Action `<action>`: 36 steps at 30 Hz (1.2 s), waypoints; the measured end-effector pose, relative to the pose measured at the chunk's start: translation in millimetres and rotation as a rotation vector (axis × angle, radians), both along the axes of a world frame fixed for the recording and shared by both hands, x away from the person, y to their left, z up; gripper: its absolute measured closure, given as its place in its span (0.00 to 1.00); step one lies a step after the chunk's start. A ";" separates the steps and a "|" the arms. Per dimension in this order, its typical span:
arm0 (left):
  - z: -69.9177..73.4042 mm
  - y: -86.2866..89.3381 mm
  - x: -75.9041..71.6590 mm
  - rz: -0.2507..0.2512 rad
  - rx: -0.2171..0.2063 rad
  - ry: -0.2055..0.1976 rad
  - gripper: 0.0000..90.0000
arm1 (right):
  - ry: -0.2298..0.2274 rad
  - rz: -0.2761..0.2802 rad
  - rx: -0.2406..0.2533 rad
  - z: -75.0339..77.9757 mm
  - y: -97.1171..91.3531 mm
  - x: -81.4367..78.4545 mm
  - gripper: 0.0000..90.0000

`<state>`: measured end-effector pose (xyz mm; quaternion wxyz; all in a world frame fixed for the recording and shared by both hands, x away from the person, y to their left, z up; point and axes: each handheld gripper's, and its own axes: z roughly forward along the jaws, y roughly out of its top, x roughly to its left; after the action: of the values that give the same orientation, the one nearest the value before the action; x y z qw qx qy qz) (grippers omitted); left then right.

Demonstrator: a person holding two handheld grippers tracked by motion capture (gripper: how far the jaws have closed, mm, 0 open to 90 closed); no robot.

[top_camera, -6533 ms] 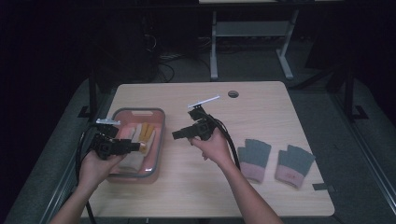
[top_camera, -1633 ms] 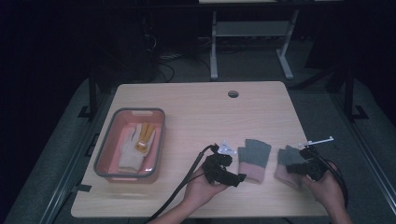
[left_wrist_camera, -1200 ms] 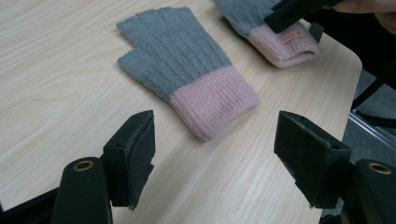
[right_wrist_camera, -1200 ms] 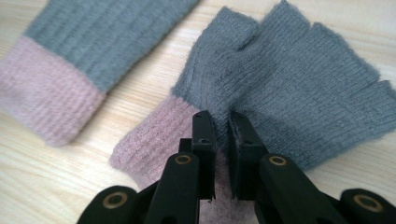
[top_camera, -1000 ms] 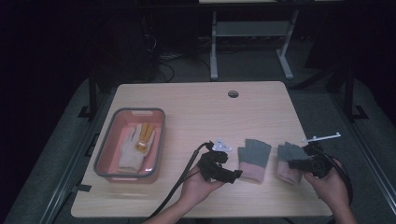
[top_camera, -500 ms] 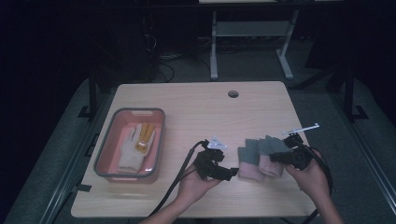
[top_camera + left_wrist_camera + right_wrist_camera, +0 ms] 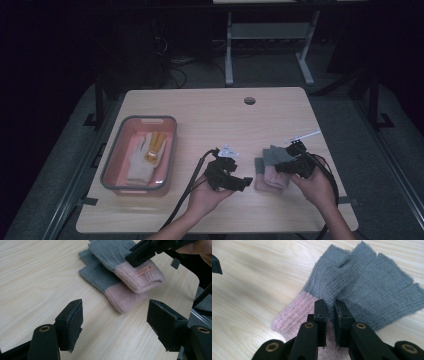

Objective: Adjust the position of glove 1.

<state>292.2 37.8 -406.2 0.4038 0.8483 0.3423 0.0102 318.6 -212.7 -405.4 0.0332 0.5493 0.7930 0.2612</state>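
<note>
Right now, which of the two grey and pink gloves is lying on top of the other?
The top glove, showing a small label on its pink cuff, is the one under the right gripper. It partly overlaps the lower glove, which lies flat on the table.

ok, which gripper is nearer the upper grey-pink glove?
Right. The right gripper is shut on the upper glove; the left gripper hangs open beside the stacked pair, short of touching either.

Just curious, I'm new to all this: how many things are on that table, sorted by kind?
Grey-and-pink gloves: 2, stacked, upper on lower
White-and-yellow glove: 1
Pink tray: 1
Hand-held tongs: 2, left, right
Total: 6
</note>
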 end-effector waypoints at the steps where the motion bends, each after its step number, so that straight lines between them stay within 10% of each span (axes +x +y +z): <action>1: -0.7 0.3 0.2 0.002 0.000 0.004 0.33 | -0.002 0.004 -0.001 -1.0 0.8 0.6 0.91; 17: -7.2 -5.6 7.0 0.003 -0.018 0.053 0.33 | 0.030 0.008 0.004 -19.4 11.5 3.4 0.83; 36: -16.5 -27.5 24.9 0.024 -0.058 0.148 0.39 | -0.023 -0.075 0.101 -13.1 -22.3 -7.4 0.59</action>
<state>317.2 10.3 -422.7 0.4017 0.8306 0.3815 -0.0575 311.1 -235.0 -418.5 0.0242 0.5765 0.7573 0.3057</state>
